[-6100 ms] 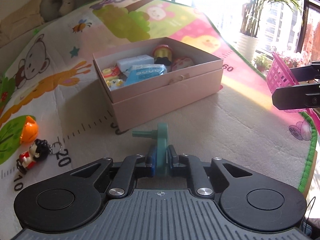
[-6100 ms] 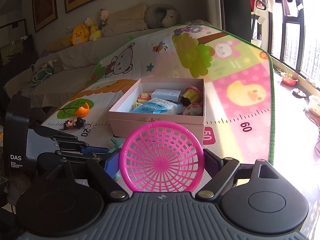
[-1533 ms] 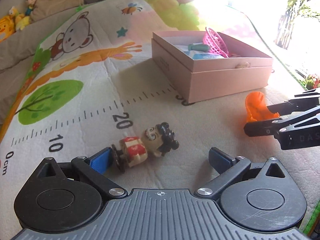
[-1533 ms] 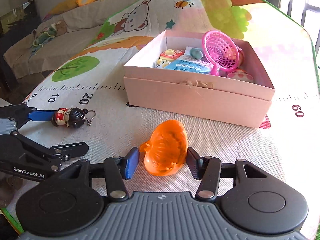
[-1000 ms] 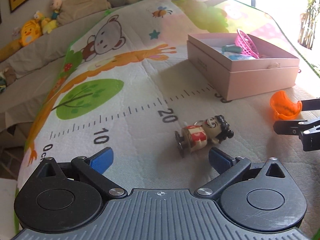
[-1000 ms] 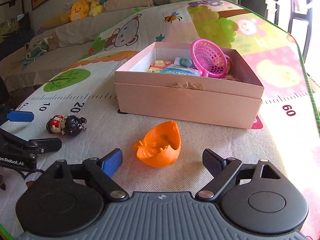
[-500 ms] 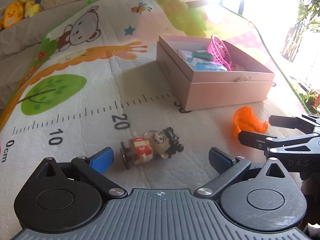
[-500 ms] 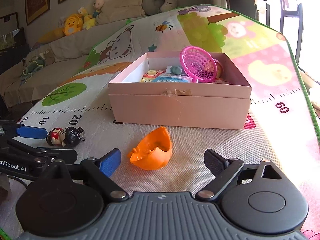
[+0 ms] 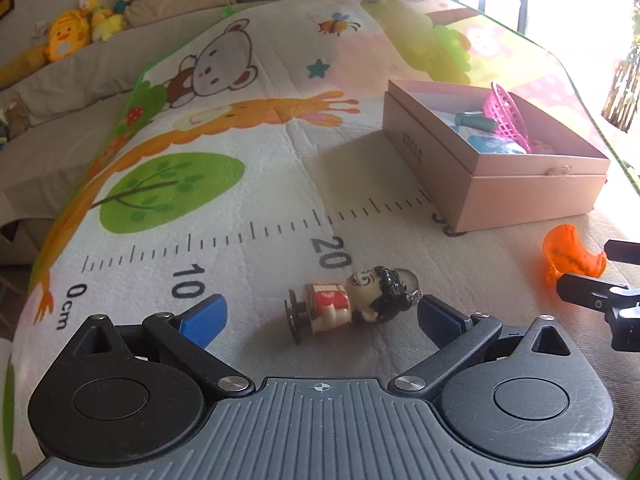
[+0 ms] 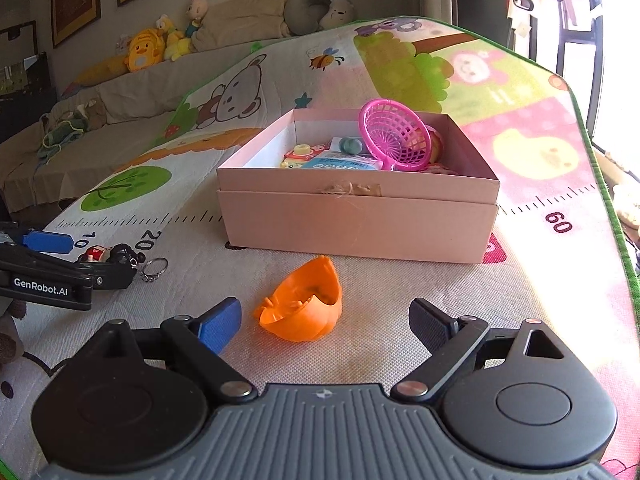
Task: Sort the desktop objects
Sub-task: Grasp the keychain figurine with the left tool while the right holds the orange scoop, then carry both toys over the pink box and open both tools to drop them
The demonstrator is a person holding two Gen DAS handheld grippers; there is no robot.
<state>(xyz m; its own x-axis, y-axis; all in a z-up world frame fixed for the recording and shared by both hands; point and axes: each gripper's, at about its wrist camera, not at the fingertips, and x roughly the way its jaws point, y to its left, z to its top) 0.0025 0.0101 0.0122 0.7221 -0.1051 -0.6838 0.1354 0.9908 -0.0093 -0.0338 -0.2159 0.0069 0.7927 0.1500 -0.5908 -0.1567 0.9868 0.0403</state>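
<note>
- The play mat (image 9: 256, 184) spreads under everything, printed with a bear, a giraffe, a green tree and a ruler strip with numbers.
- The pink box (image 10: 360, 216) sits open on the mat past the ruler line. Inside it I see a pink mesh basket (image 10: 394, 136) leaning tilted against the other contents, a teal toy (image 9: 476, 121) beside it, a blue packet (image 10: 340, 165) and some small colourful toys I can't make out well.
- My left claw (image 9: 320, 316) is low over the mat with its fingers spread wide and nothing gripped. The doll lies between them, nearer the right finger (image 9: 440, 318), whose tip is just beside the doll's head; I can't tell if they touch.
- My right claw (image 10: 324, 320) is also wide open and holds nothing. The orange piece lies on the mat between its fingers, closer to the blue-padded left finger (image 10: 218, 322) and apart from both.
- The orange shell (image 10: 304, 306) lies on the mat with its hollow side tipped up, in front of the box's near wall and well apart from it.
- The doll keychain (image 9: 352, 300) lies on its side by the "20" mark: red body, pale face, black hair, a metal ring (image 10: 154, 266) at the head end.
</note>
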